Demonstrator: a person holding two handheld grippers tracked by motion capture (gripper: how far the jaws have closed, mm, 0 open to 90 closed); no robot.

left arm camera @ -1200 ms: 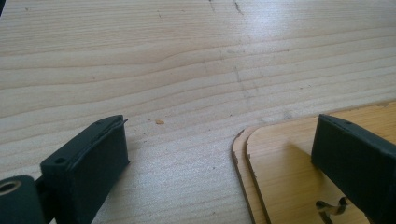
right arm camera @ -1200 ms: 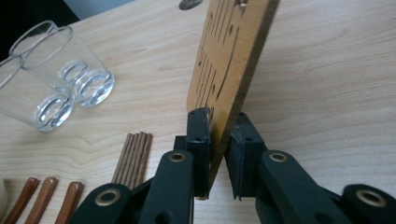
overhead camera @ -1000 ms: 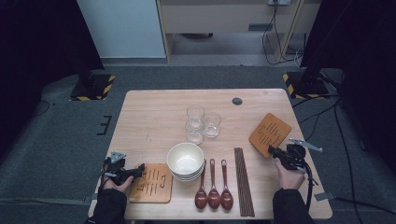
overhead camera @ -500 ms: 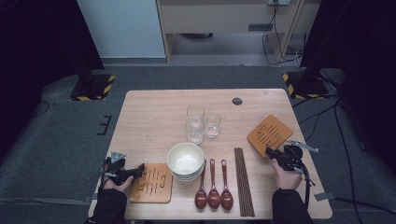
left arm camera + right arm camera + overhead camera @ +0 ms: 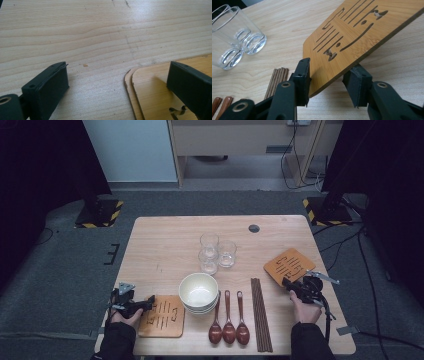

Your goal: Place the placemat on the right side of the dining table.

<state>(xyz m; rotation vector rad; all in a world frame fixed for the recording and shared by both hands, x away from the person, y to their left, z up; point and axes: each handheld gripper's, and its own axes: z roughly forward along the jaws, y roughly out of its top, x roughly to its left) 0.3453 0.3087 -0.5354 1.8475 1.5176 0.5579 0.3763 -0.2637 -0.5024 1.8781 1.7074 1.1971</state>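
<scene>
A slotted wooden coaster lies at the table's right side. My right gripper is at its near corner. In the right gripper view the coaster has that corner between the black jaws of the right gripper. The jaws have just been opening, with a gap showing on either side of the wood. At the front left, my left gripper rests open beside a stack of two coasters. In the left gripper view, one jaw of the left gripper is over the stack and the other over bare table.
Stacked white bowls stand at the front centre. To their right lie three brown spoons and a bundle of dark chopsticks. Three clear glasses stand mid-table. A round hole marks the far side.
The right gripper has edged slightly left at the coaster's near corner. The left hand and the other things on the table have stayed put.
</scene>
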